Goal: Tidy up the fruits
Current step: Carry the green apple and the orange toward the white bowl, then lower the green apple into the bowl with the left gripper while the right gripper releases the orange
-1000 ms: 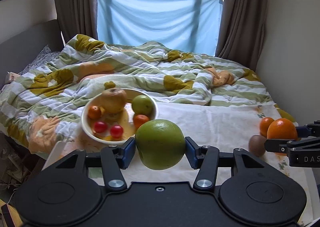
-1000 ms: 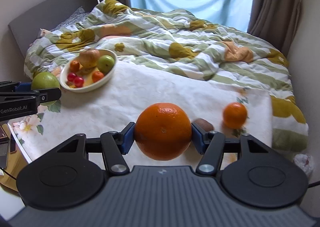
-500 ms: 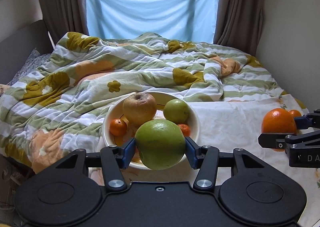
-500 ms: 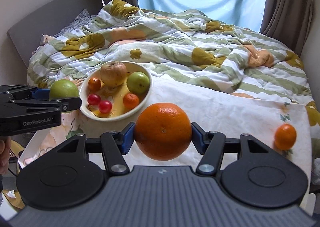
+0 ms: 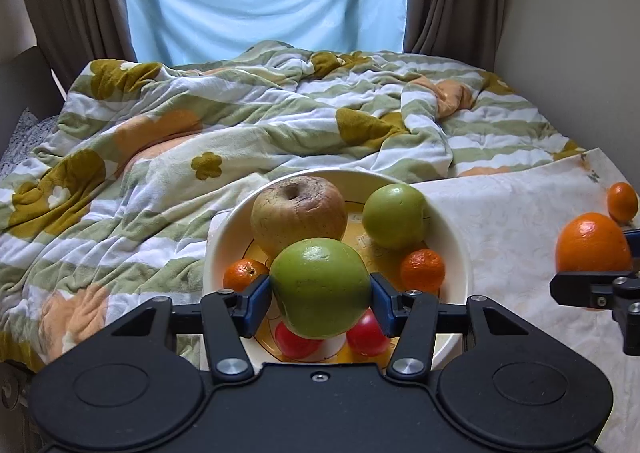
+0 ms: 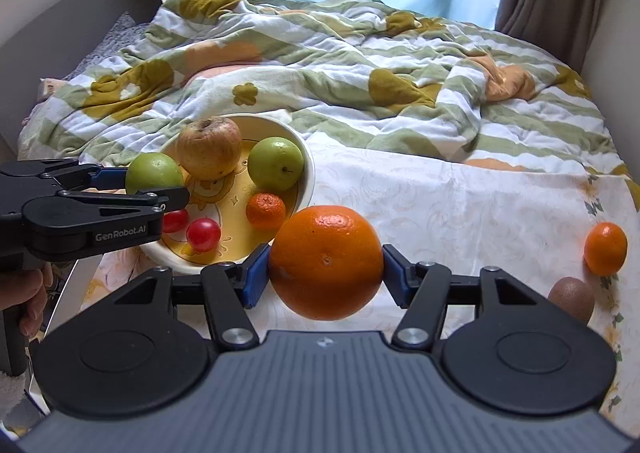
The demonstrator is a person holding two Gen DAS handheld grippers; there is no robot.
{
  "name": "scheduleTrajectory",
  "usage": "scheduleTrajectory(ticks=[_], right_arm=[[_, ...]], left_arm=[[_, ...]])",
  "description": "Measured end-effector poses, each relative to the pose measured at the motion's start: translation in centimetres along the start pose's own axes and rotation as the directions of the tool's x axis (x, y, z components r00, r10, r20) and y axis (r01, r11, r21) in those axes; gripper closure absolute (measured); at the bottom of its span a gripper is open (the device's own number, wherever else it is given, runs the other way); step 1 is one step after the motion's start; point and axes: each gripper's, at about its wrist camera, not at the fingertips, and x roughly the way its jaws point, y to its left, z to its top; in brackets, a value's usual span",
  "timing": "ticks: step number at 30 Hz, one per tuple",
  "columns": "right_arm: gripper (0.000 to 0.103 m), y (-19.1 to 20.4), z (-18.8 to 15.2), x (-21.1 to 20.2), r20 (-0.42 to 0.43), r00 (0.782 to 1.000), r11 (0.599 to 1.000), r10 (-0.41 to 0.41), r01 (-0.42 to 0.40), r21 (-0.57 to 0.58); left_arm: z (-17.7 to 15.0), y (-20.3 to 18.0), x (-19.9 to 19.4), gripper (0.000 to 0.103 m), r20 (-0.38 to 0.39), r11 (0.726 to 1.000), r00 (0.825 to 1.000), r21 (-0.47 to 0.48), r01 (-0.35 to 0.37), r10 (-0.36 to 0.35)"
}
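My left gripper (image 5: 320,295) is shut on a large green apple (image 5: 320,287), held above the near half of the cream bowl (image 5: 456,253); the same green apple (image 6: 154,173) shows over the bowl's left rim (image 6: 308,169) in the right wrist view. Inside the bowl lie a wrinkled brownish apple (image 5: 298,215), a smaller green apple (image 5: 394,215), two mandarins (image 5: 422,269) and two red fruits (image 5: 366,335). My right gripper (image 6: 326,269) is shut on a big orange (image 6: 326,261), just right of the bowl above the white cloth (image 6: 460,205).
A loose mandarin (image 6: 605,249) and a brown kiwi (image 6: 571,298) lie on the cloth at the right. A rumpled striped floral quilt (image 5: 200,125) covers the bed behind. A wall runs along the right side; a hand (image 6: 28,293) holds the left gripper's handle.
Both grippers have moved toward the bowl with their fruit. The green apple now hangs over the bowl; the orange has come from near the loose fruits to just beside the bowl.
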Motion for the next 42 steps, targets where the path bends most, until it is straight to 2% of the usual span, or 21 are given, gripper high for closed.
scheduleTrajectory(ticks=[6,7,8,9,10,12,14,20,26,36,42], right_arm=[[0.029,0.7,0.1,0.6,-0.010,0.999,0.999,-0.043,0.043,0.023],[0.029,0.7,0.1,0.6,-0.011,0.999,0.999,-0.047,0.047,0.025],[0.029,0.8,0.1,0.6,-0.012,0.999,0.998,-0.049,0.050,0.026],[0.029,0.9,0.1,0.6,-0.014,0.999,0.998,-0.051,0.051,0.027],[0.029,0.9,0.1,0.7,-0.016,0.998,0.998,-0.053,0.053,0.027],[0.029,0.9,0.1,0.7,-0.018,0.998,0.998,-0.056,0.056,0.026],[0.029,1.0,0.1,0.6,-0.018,0.998,0.998,-0.054,0.055,0.025],[0.029,0.9,0.4,0.5,-0.007,0.999,0.999,-0.032,0.032,0.005],[0.029,1.6,1.4,0.9,-0.006,1.000,0.999,0.018,-0.018,-0.042],[0.029,4.6,2.1,4.2,-0.047,0.993,0.984,0.111,-0.116,-0.137],[0.029,5.9,2.1,6.2,-0.065,0.988,0.977,0.141,-0.149,-0.151]], left_arm=[[-0.1,0.5,1.4,0.045,-0.030,1.000,0.999,0.006,0.028,-0.028],[-0.1,0.5,1.5,0.042,-0.025,1.000,0.999,0.003,0.029,-0.029],[0.0,0.5,1.4,0.036,-0.014,1.000,0.999,0.001,0.029,-0.029],[0.1,0.5,1.1,0.015,0.001,1.000,1.000,-0.002,0.026,-0.026],[0.2,0.5,0.7,0.000,0.021,1.000,1.000,-0.005,0.021,-0.021],[0.3,0.5,0.1,0.000,0.042,0.999,0.999,-0.009,0.032,-0.031],[0.2,0.5,-0.3,0.000,0.029,0.999,0.999,-0.010,0.036,-0.035],[-0.9,0.3,-2.5,0.000,0.024,1.000,1.000,-0.026,-0.003,0.003],[-2.4,1.0,-4.9,0.000,0.026,0.995,0.999,-0.089,-0.039,0.041],[-4.7,1.0,-6.7,0.000,0.006,0.985,0.995,-0.138,-0.099,0.100],[-5.1,0.8,-6.6,0.000,-0.001,0.982,0.993,-0.148,-0.114,0.115]])
